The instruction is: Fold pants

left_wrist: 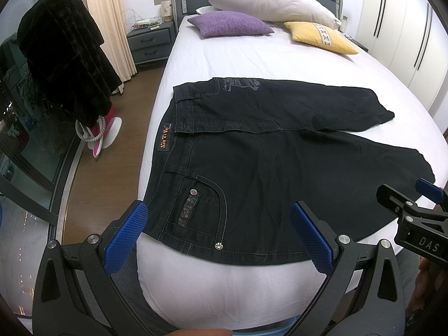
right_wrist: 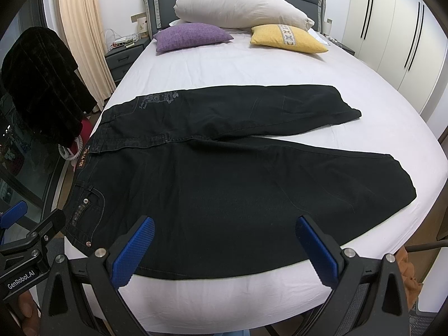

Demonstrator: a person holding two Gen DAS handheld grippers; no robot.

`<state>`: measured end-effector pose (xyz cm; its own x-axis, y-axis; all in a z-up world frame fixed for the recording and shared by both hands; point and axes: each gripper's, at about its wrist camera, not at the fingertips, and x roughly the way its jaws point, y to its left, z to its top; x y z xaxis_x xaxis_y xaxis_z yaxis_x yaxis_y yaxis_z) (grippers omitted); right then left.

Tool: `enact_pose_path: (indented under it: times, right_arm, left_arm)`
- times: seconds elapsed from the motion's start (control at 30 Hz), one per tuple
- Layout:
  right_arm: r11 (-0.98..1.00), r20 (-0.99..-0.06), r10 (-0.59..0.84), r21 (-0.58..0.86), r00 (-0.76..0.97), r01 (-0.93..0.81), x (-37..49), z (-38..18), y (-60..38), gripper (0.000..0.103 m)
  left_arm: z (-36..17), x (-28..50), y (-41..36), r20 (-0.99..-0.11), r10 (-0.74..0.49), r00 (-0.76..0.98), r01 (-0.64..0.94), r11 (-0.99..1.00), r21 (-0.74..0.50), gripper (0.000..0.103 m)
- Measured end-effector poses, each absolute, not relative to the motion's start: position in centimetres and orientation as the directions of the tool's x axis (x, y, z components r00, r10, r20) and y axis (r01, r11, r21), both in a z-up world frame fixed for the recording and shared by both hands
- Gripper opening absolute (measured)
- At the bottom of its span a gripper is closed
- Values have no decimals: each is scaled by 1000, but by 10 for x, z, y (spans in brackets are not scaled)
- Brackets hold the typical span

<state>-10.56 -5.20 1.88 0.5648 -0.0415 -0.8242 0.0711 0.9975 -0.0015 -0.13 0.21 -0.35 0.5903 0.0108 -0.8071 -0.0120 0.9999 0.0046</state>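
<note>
Holding: we hold the left gripper (left_wrist: 219, 235) and the right gripper (right_wrist: 224, 247) above the near edge of the bed (right_wrist: 252, 64), both spread wide and pinching nothing.
Jeans: the black jeans (right_wrist: 224, 173) lie flat across the white sheet, waistband toward our left, the two legs splayed toward our right.
Detail: we see an orange waistband label (left_wrist: 163, 137) and a riveted front pocket (left_wrist: 201, 210) nearest the left gripper.
Pads: the blue fingertips (left_wrist: 126, 238) frame the pocket corner in the left wrist view; in the right wrist view they frame the nearer leg.
Background: a purple cushion (right_wrist: 191, 36), a yellow cushion (right_wrist: 288, 39) and a large white pillow (right_wrist: 238, 5) rest by the headboard.
</note>
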Motion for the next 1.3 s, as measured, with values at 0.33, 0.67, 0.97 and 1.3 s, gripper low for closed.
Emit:
enact_pose_path:
  times: [0.33,0.67,0.97,1.3]
  right_arm:
    - [998,-825,-40,0,564,70,-105,18,-52,103]
    - [998,-830,-34,4,557,68,-107,9,-45,103]
    - [998,-836,-3,35,548,59,-90,13,-59,103]
    - [994,-790,112,93,603,-63,-41,26,-88,103]
  left_arm:
    - [-4,-1,2,-808,12,589,-12,1000,6,103]
    - [-18,-4,0,-814,15,581,-15,1000,8,103]
    - [-17,7,4,-802,18,597,-3,1000,20,103]
    - [-26,84,20,-818,-263,512,179,964,-198,103]
